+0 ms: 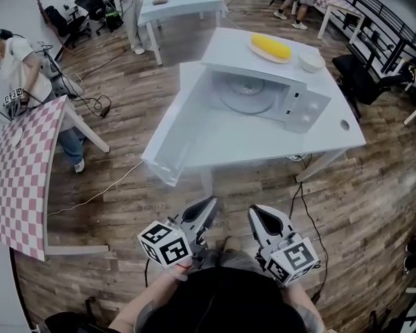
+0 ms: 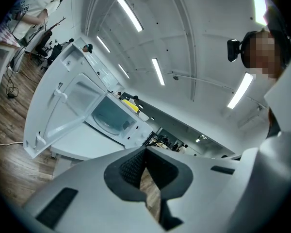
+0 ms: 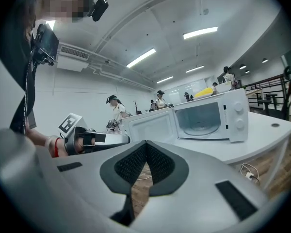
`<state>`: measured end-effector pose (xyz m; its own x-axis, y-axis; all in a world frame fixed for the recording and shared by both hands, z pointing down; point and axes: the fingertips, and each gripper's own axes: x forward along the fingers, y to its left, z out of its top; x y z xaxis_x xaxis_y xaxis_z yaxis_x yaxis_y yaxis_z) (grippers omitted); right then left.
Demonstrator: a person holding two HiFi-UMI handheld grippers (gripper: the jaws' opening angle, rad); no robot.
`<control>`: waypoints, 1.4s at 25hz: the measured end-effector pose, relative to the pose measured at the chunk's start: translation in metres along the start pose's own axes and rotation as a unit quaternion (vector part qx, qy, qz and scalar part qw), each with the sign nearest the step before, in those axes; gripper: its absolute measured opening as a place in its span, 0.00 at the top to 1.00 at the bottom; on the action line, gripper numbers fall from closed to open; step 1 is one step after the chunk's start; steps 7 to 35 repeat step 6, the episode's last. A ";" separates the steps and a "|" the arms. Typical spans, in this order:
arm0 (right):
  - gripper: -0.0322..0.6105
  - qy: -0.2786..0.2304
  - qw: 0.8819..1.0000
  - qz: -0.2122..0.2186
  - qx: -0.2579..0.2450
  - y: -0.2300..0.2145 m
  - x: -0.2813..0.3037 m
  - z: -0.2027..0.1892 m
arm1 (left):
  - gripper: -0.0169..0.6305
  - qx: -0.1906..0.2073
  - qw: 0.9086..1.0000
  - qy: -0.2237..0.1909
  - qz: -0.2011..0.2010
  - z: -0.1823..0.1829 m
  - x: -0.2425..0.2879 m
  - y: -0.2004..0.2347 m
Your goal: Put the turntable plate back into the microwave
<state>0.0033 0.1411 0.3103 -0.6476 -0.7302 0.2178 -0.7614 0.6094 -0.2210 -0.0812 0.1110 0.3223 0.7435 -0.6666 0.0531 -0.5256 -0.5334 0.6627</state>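
The white microwave (image 1: 263, 92) stands on a white table (image 1: 215, 144) with its door (image 1: 177, 127) swung wide open to the left. The glass turntable plate (image 1: 248, 94) lies flat inside the cavity; in the right gripper view the turntable plate (image 3: 202, 126) shows there too. My left gripper (image 1: 211, 201) and right gripper (image 1: 254, 211) hover close to my body, well short of the table, over the wooden floor. Both are shut with nothing between the jaws, as the left gripper (image 2: 145, 148) and right gripper (image 3: 146, 143) show in their own views.
A plate with a yellow corn cob (image 1: 270, 47) and a white bowl (image 1: 310, 62) rest on top of the microwave. A pink checkered table (image 1: 21, 179) with a person beside it stands at the left. Another white table (image 1: 177, 2) is behind. Cables run over the floor.
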 end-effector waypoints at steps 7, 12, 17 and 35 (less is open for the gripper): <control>0.92 0.009 1.000 0.002 0.002 0.009 0.004 -0.006 | 0.95 -0.007 1.000 0.001 0.011 -0.002 -0.013 0.009; 0.92 0.009 1.000 0.002 0.002 0.009 0.004 -0.006 | 0.95 -0.007 1.000 0.001 0.011 -0.002 -0.013 0.009; 0.92 0.009 1.000 0.002 0.002 0.009 0.004 -0.006 | 0.95 -0.007 1.000 0.001 0.011 -0.002 -0.013 0.009; 0.92 0.009 1.000 0.002 0.002 0.009 0.004 -0.006 | 0.95 -0.007 1.000 0.001 0.011 -0.002 -0.013 0.009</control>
